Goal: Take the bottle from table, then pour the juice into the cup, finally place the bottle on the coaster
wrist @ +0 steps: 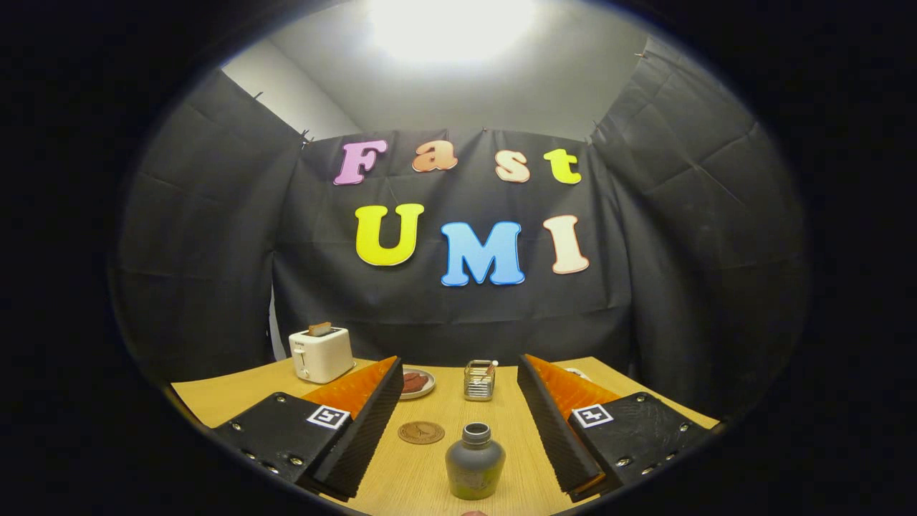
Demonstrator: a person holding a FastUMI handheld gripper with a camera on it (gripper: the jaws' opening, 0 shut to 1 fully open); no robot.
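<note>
1. Booth setting: black cloth wall behind, pale ceiling with a bright light overhead, wooden worktop (229,398) below.
2. Far left on the worktop: white toaster (321,353) with a slice of toast sticking up from its slot, standing near the back edge against the cloth.
3. Left finger (362,423) of the gripper (458,423) angles in over the worktop; it touches nothing.
4. Just past the left fingertip: small plate (416,383) holding dark reddish-brown food, kind unclear.
5. Nearer than the plate: round brown coaster (421,432) flat on the worktop, between the fingers and close to the left one, bare on top.
6. Centre, between the fingers: bottle (475,461), grey, squat, cap on, upright on the worktop, with a yellowish-green tint near its base. It stands just right of the coaster, apart from it, clear of both fingers.
7. Beyond the bottle, toward the back: small wire-mesh holder (479,380) with something pale inside; contents too small to tell.
8. Right finger (555,423) mirrors the left; gripper spread wide apart, holding nothing.
9. Cup: cannot pick 1 out with certainty.
</note>
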